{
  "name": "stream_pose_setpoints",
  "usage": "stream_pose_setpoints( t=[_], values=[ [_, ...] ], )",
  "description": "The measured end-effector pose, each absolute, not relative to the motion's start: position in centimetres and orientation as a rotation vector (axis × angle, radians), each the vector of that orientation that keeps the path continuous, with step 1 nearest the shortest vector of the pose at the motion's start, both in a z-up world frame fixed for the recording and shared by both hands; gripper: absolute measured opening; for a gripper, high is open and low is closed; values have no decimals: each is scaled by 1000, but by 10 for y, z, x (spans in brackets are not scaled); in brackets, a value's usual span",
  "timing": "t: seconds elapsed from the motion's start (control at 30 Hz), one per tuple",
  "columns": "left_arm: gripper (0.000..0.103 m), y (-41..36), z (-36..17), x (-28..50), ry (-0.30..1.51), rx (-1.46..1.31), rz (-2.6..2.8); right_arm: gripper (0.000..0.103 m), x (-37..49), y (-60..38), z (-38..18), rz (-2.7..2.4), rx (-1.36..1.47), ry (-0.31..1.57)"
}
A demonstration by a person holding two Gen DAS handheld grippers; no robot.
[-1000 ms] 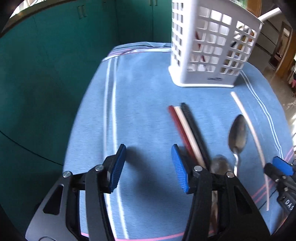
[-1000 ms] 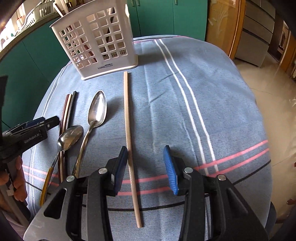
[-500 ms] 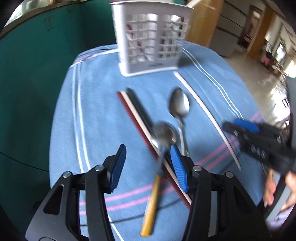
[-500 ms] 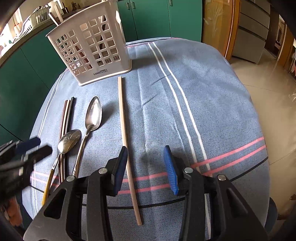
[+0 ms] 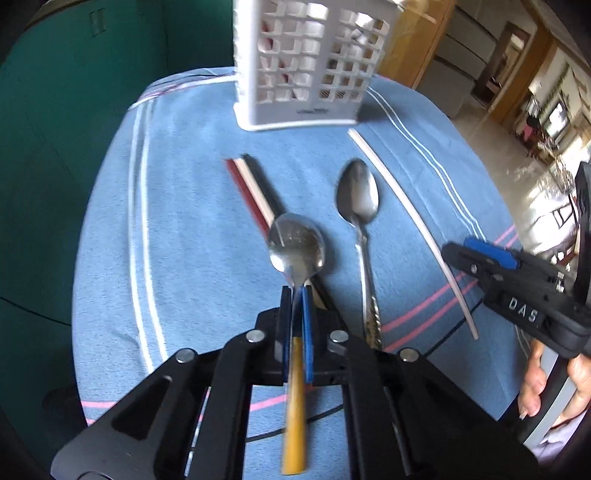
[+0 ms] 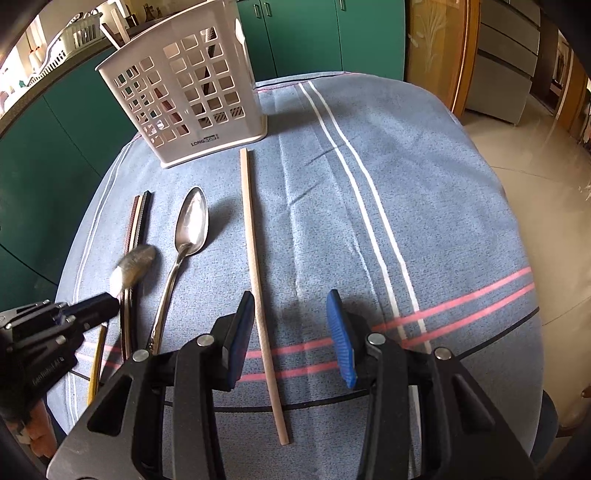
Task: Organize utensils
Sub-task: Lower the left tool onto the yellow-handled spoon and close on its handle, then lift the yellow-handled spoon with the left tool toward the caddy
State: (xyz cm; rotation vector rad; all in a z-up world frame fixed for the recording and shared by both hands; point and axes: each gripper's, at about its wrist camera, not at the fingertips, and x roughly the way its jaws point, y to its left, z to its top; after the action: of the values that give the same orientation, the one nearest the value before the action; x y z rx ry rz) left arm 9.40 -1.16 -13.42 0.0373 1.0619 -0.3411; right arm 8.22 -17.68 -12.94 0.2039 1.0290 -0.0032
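My left gripper [image 5: 294, 295] is shut on the neck of a yellow-handled spoon [image 5: 296, 248], its bowl just above several chopsticks [image 5: 251, 184] lying on the blue cloth. The same spoon [image 6: 133, 263] looks blurred in the right wrist view, held by the left gripper [image 6: 110, 301]. An all-metal spoon [image 5: 358, 199] lies to its right. A single pale chopstick [image 6: 255, 258] lies beside it. My right gripper [image 6: 291, 325] is open and empty over that chopstick's near part. A white slotted utensil holder [image 6: 184, 107] stands at the back.
The blue striped tablecloth [image 6: 369, 221] covers a rounded table with edges close on all sides. Green cabinets [image 6: 303, 33] stand behind and to the left. The holder has some utensils inside [image 5: 284, 85].
My left gripper swung right over the yellow-handled spoon and closed on it; the spoon is now lifted slightly. My right gripper stayed open and barely moved.
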Motion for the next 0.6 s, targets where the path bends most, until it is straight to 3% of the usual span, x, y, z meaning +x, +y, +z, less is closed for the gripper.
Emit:
stream_pose_setpoints(
  t=[0.3,0.6],
  values=[
    [6,30,-123,106,1008,11,-170,40,82,-175,-131,-1,204,1035],
    [6,15,-128,105,1037,41,-214,40,84,-174,-132,-1,202,1041]
  ],
)
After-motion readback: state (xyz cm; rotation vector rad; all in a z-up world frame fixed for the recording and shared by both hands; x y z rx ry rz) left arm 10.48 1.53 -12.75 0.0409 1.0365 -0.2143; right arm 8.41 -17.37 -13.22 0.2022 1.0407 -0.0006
